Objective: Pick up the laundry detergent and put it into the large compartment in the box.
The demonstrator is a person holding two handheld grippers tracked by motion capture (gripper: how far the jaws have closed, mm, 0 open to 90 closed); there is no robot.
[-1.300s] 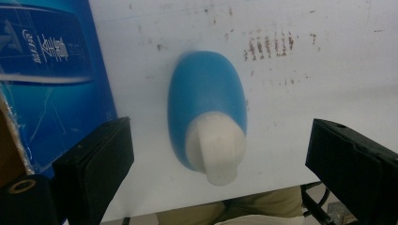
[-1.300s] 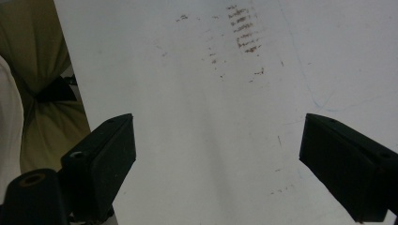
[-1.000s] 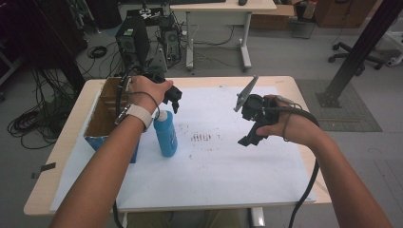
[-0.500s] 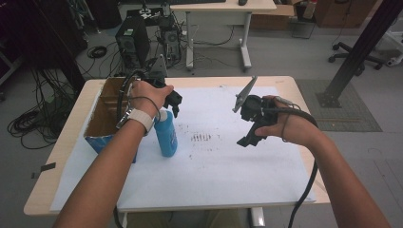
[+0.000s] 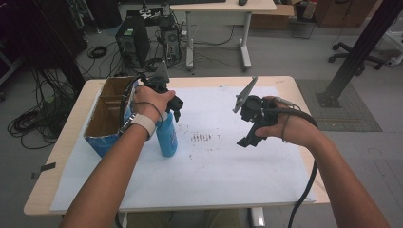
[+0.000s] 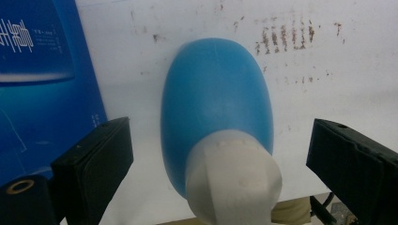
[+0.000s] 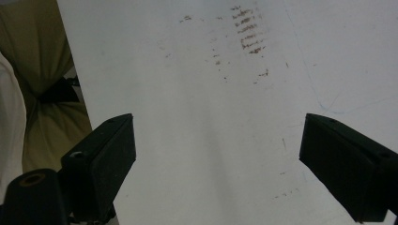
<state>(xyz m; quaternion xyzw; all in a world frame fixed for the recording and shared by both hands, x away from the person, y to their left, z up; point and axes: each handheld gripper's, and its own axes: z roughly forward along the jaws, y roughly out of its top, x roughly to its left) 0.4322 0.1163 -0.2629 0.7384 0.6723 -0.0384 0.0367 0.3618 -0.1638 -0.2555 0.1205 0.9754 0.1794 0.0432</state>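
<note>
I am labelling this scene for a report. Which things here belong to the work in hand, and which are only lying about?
In the work:
- blue bottle, upright, between the open jaws of the left gripper
- cardboard box beside it

Lying about:
- brown smudges on the white sheet
- right gripper, open, holding nothing

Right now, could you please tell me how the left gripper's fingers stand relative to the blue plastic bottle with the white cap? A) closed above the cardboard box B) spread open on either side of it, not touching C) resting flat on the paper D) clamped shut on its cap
B: in the left gripper view, the left gripper has its fingers spread wide, with the blue plastic bottle with the white cap standing between them with gaps on both sides.
</note>
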